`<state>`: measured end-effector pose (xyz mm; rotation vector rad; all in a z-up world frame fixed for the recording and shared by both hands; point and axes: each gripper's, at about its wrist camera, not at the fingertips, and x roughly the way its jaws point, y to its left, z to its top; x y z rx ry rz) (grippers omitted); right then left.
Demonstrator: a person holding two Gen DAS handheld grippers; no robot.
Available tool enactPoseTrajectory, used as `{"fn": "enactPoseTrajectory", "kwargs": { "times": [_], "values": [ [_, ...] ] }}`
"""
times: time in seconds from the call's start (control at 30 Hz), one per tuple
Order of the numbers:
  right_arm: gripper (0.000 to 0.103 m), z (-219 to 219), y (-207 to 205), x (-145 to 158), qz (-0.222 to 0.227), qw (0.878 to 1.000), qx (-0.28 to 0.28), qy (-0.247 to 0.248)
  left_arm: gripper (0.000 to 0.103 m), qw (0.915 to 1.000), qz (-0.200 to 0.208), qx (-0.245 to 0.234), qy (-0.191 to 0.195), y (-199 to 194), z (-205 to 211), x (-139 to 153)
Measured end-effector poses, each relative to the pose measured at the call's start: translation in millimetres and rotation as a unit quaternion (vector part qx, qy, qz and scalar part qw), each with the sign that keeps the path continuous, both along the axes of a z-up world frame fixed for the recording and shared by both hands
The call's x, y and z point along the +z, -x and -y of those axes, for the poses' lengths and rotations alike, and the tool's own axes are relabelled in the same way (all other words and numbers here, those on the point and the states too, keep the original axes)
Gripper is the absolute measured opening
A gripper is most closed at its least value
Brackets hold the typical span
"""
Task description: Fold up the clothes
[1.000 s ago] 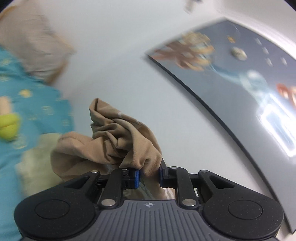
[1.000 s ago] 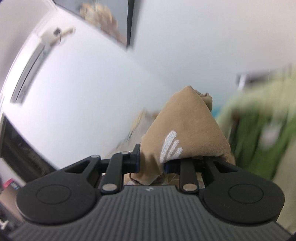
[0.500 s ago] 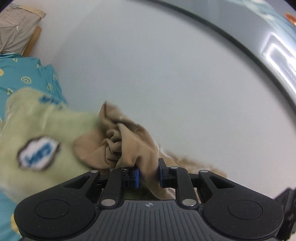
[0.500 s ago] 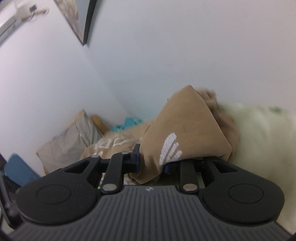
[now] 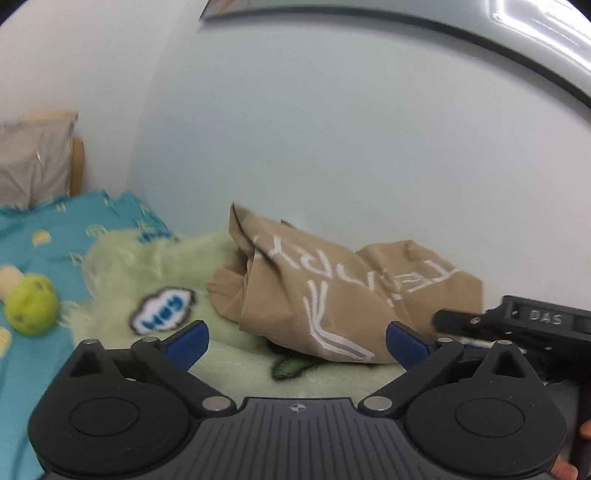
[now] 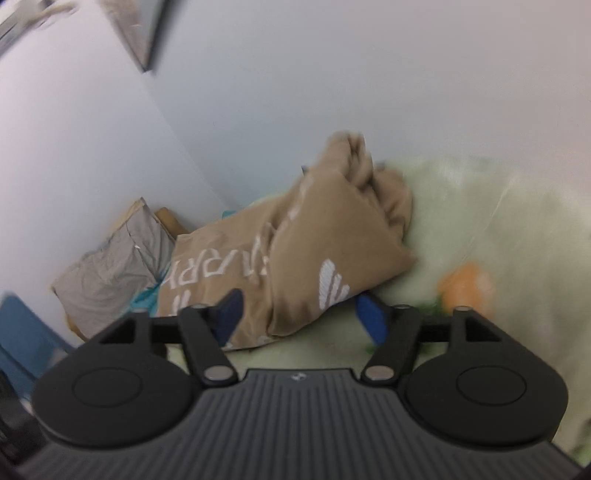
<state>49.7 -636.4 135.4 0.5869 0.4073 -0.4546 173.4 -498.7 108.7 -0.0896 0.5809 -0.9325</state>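
Observation:
A tan garment with white lettering [image 5: 332, 288] lies crumpled on a pale green fleece blanket [image 5: 155, 273] against the wall. My left gripper [image 5: 297, 345] is open and empty just in front of it. My right gripper [image 6: 299, 314] is open, its blue pads either side of the garment's near edge [image 6: 314, 266] without gripping it. The right gripper's body shows at the right of the left wrist view [image 5: 528, 325].
A teal patterned sheet [image 5: 44, 236] covers the bed at left, with a yellow-green ball toy [image 5: 31, 302] on it. A grey pillow [image 6: 110, 266] leans in the corner. Pale walls stand close behind; a framed picture [image 5: 480, 33] hangs above.
Both grippers have opened and let go of the tan garment, which now lies on the green blanket. Both grippers have drawn back slightly.

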Motion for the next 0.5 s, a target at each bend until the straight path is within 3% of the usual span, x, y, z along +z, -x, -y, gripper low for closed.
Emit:
{"fn": "enactPoseTrajectory", "kwargs": {
  "times": [0.07, 0.1, 0.33, 0.5],
  "values": [
    [0.100, -14.7, 14.8, 17.0, 0.008, 0.999, 0.002, 0.044, 0.103, 0.9998, 0.022, 0.002, 0.002, 14.9, -12.2, 14.6],
    [0.103, -21.3, 21.4, 26.3, 0.014, 0.998, 0.003, 0.064, 0.103, 0.9994, 0.034, 0.003, 0.005, 27.4, -19.7, 24.8],
    [0.103, -60.8, 103.1, 68.5, 0.080, 0.986, 0.019, 0.148, 0.103, 0.9932, 0.113, 0.019, 0.018, 110.6, -78.4, 74.5],
    [0.103, -99.7, 143.6, 71.8, 0.092, 0.978, 0.050, 0.178, 0.103, 0.9875, 0.152, 0.039, 0.019, 160.5, -116.4, 81.5]
  ]
}}
